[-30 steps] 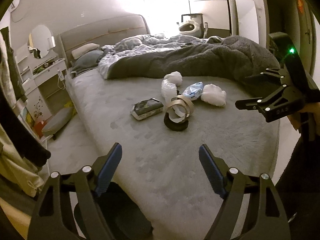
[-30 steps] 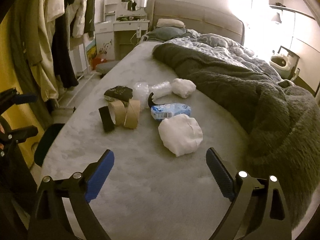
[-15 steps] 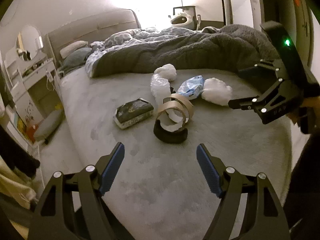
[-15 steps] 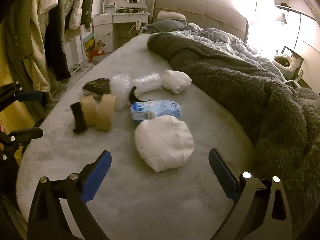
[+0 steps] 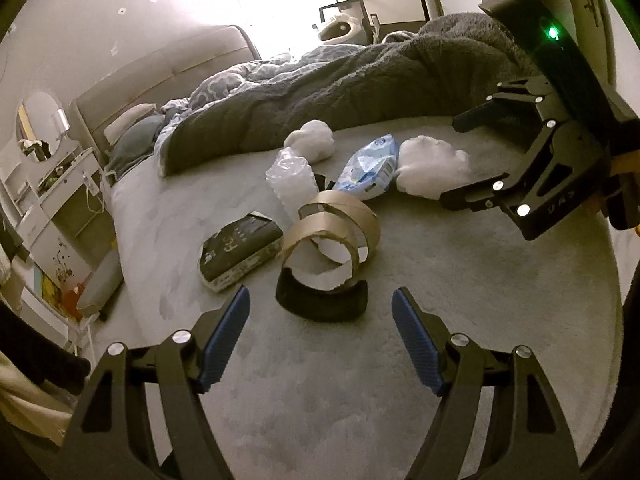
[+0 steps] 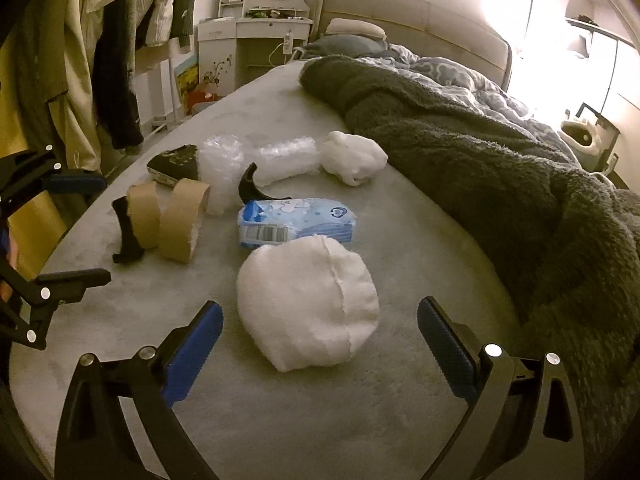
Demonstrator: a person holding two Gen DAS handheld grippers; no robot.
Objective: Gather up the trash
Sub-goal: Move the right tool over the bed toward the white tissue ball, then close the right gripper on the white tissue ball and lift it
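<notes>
Trash lies in a loose cluster on the grey bed point(image 6: 400, 240), ahead of both tongs. Just in front of the right tongs point(image 6: 320, 348), which stand wide apart with nothing between their blue pads, sits a round white wad point(image 6: 308, 304), its near edge level with the pad tips. Beyond it, touching or nearly so, lies a blue tissue pack point(image 6: 296, 220), flat, its long axis running across the tongs' line, barcode end toward the left. Farther off a curved black scrap point(image 6: 250, 188) leans by a roll of bubble wrap point(image 6: 280, 158), which lies lengthwise across the bed, and a second white wad point(image 6: 352, 156) sits at its right end, against the dark fleece blanket point(image 6: 480, 168).

Left tongs point(image 5: 320, 336) have just been closing a little yet are still apart, gripping nothing; directly ahead of them lies a black band point(image 5: 320, 302) with two brown tape-roll cores point(image 5: 332, 232) standing on edge behind it, their open holes facing the tongs. To the left of the cores a dark packet point(image 5: 240, 250) lies flat, its long axis slanting away to the right. None of the trash is in any container.
</notes>
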